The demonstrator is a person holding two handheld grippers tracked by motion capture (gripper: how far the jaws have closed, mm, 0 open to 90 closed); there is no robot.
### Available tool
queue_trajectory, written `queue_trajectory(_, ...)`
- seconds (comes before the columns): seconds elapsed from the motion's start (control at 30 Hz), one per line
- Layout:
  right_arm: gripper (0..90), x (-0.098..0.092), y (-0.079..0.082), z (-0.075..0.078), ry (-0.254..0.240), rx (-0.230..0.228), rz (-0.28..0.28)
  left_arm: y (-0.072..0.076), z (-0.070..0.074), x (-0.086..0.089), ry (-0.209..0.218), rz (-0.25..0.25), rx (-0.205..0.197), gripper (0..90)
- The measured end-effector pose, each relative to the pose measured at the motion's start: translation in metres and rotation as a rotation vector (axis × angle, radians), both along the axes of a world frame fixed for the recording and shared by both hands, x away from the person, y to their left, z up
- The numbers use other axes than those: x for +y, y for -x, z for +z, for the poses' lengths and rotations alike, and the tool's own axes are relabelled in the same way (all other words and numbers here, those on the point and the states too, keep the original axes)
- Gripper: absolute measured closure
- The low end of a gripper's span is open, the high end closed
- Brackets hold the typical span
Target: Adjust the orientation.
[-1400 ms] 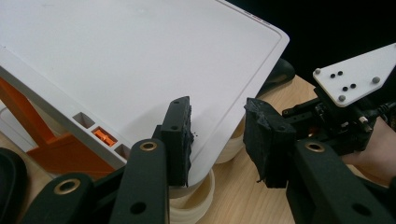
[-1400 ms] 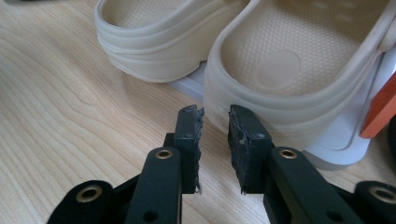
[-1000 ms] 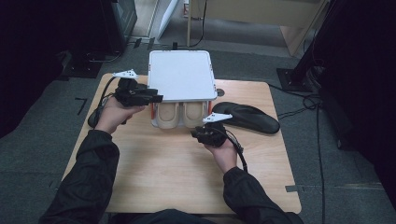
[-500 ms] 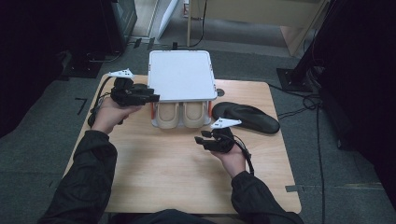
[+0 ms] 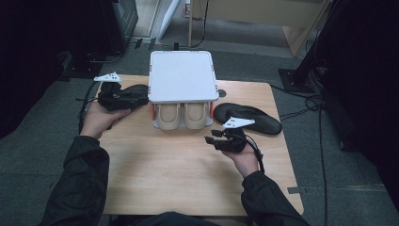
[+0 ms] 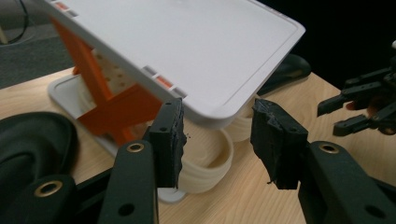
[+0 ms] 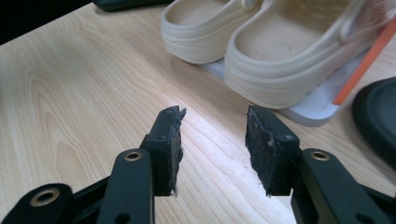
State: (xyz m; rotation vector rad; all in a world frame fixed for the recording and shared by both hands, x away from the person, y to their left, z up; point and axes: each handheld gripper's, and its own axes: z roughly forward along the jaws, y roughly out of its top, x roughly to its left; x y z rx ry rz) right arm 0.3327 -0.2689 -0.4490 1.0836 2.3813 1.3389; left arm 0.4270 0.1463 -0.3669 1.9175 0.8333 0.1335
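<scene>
Clogs (image 5: 183, 116) sit side by side in the rack (image 5: 181, 75) at the table's (image 5: 169, 174) rear; insoles (image 5: 249, 117) flank it.

High view looks down over my forearms at the table (image 5: 188, 179). Both gripper views sit low and close, sharing the cream clogs (image 7: 261, 51).

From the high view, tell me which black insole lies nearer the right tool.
The black insole right of the shoe rack, just beyond the right tool. The other insole lies left of the rack, by the left tool.
</scene>
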Motion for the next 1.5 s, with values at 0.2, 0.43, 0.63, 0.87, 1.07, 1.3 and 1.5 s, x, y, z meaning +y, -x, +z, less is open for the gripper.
queue_trajectory(0.2, 56.2, -0.009, 0.000, 0.000, -0.010, 0.000, 0.008, 0.006, -0.012, 0.019, -0.028, 0.048, 0.009, 57.0)
queue_trajectory(0.43, 56.4, -0.009, -0.002, -0.001, -0.021, -0.009, 0.012, 0.007, -0.027, 0.037, -0.043, 0.091, 0.014, 56.6)
queue_trajectory(0.63, 56.4, -0.006, -0.005, 0.000, -0.025, -0.004, 0.016, 0.001, -0.043, 0.050, -0.067, 0.123, 0.019, 56.6)
queue_trajectory(0.87, 56.4, -0.003, -0.006, -0.002, -0.020, -0.003, 0.023, -0.015, -0.068, 0.066, -0.066, 0.149, 0.067, 57.9)
queue_trajectory(1.07, 56.4, 0.000, -0.005, -0.003, -0.013, 0.000, 0.037, -0.026, -0.088, 0.077, -0.087, 0.180, 0.102, 58.3)
queue_trajectory(1.3, 56.4, -0.003, -0.003, -0.002, -0.008, 0.000, 0.027, -0.031, -0.097, 0.095, -0.098, 0.219, 0.078, 66.9)
queue_trajectory(1.5, 56.5, -0.007, 0.001, -0.003, -0.003, 0.000, 0.018, -0.038, -0.102, 0.104, -0.147, 0.283, 0.072, 77.8)
